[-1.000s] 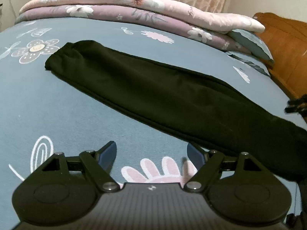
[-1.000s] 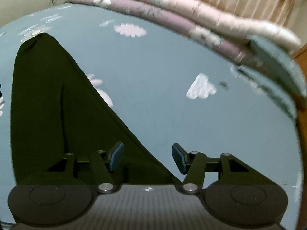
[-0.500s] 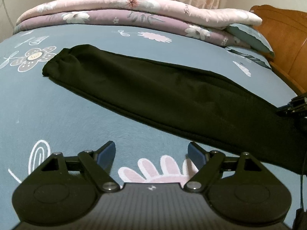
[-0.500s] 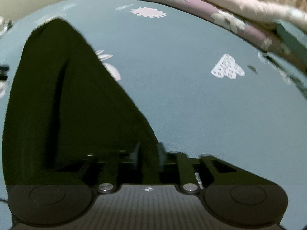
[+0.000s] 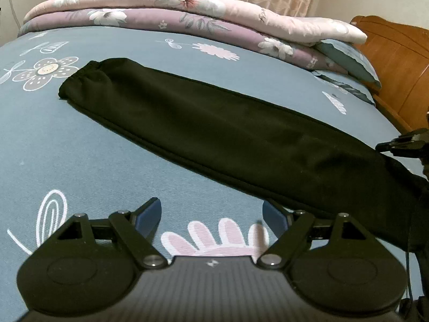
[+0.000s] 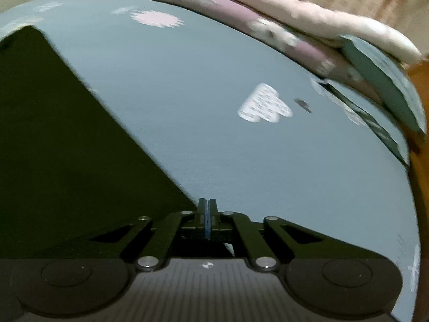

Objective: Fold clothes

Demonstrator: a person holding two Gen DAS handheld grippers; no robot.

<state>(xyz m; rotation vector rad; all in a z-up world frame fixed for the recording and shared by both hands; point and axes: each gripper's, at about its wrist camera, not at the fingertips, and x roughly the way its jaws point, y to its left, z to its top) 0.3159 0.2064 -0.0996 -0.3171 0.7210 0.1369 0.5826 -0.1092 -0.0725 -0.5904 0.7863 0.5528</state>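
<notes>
Black trousers (image 5: pixel 214 128), folded lengthwise into a long strip, lie across the blue flowered bedsheet (image 5: pixel 80 166), cuffed end at the far left. My left gripper (image 5: pixel 211 214) is open just above the sheet, on the near side of the strip, with nothing between its fingers. At the strip's wide right end, my right gripper (image 6: pixel 206 209) is shut on the corner of the black trousers (image 6: pixel 67 147), which fill the left of the right wrist view. A part of the right gripper (image 5: pixel 402 145) shows at the right edge of the left wrist view.
Folded pink and purple floral quilts (image 5: pixel 187 13) are stacked along the far side of the bed. A blue pillow (image 5: pixel 348 56) rests against the wooden headboard (image 5: pixel 396 61) at the right. Bare sheet (image 6: pixel 241 147) stretches beyond the trousers.
My right gripper moved onto the trousers' corner and went from open to shut on it. The left gripper stayed open, almost unmoved.
</notes>
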